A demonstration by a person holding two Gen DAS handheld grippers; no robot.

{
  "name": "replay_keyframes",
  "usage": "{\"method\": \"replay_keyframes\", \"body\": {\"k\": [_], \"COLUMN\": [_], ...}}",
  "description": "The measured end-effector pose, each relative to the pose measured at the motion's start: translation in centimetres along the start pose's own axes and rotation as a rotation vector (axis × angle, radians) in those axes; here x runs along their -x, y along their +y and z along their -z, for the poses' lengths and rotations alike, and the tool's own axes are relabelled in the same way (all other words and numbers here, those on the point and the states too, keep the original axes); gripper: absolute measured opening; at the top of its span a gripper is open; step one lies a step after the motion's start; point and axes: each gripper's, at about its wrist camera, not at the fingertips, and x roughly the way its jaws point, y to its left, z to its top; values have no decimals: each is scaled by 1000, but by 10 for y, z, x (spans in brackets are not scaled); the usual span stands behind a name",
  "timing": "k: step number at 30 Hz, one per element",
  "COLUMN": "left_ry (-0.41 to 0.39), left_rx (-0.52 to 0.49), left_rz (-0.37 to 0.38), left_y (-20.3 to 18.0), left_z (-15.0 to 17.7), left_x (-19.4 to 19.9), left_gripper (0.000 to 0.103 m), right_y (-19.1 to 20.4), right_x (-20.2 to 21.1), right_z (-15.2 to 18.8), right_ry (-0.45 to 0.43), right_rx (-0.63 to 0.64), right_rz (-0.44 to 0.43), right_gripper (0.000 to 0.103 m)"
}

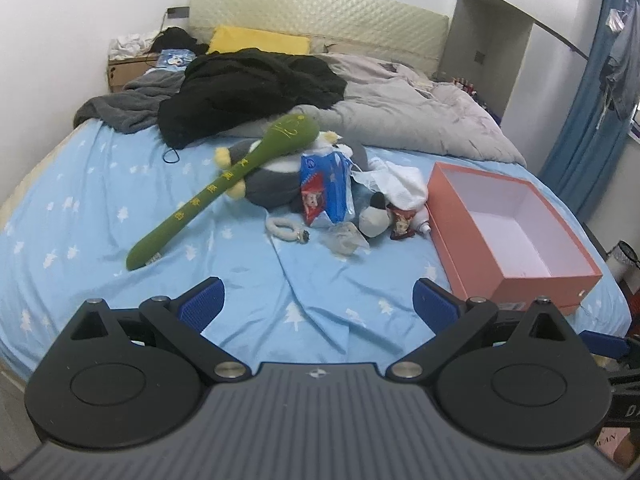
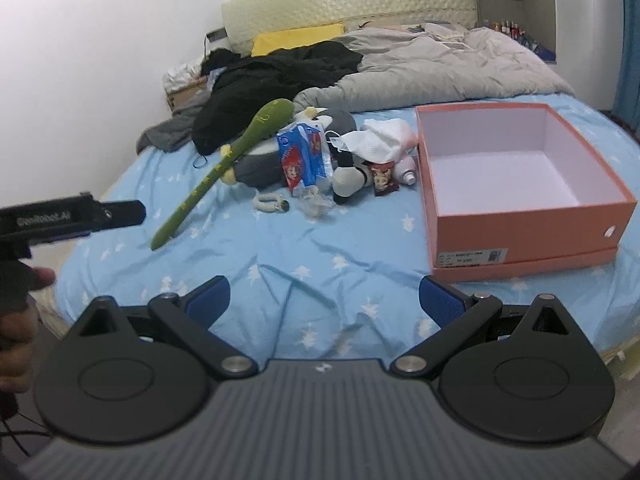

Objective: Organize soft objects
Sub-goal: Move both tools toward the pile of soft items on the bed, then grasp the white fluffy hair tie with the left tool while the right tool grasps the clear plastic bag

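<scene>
Bed with blue star sheet, grey duvet and black clothes at the head. Soft items heaped mid-bed: long green plush lying across grey penguin plush, tissue pack beside. Empty orange box right of the heap. Left claw and right claw both spread wide, holding nothing, over bare sheet.

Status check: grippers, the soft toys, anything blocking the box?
Left gripper open, empty. Right gripper open, empty. Green plush and grey plush on bed, untouched. Orange box empty; path unobstructed.
</scene>
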Motion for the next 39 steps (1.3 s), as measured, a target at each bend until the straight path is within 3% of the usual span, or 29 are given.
{"method": "replay_keyframes", "body": {"k": [2, 11, 20, 30, 39], "left_ry": [24, 47, 51, 107, 106], "left_rx": [-4, -9, 4, 16, 3], "left_rz": [27, 22, 17, 26, 26], "left_y": [0, 11, 27, 46, 61], "left_z": [4, 23, 16, 3, -15], "left_x": [-7, -37, -88, -180, -256], "left_gripper": [102, 102, 101, 101, 100], "right_y": [-3, -6, -3, -3, -3], "right_x": [-2, -21, -62, -134, -213], "right_z": [5, 24, 10, -14, -25], "right_ry": [-4, -5, -6, -9, 12], "right_rx": [-16, 3, 32, 75, 123], "right_rz": [-18, -32, -42, -76, -72], "right_gripper": [103, 103, 103, 103, 103]}}
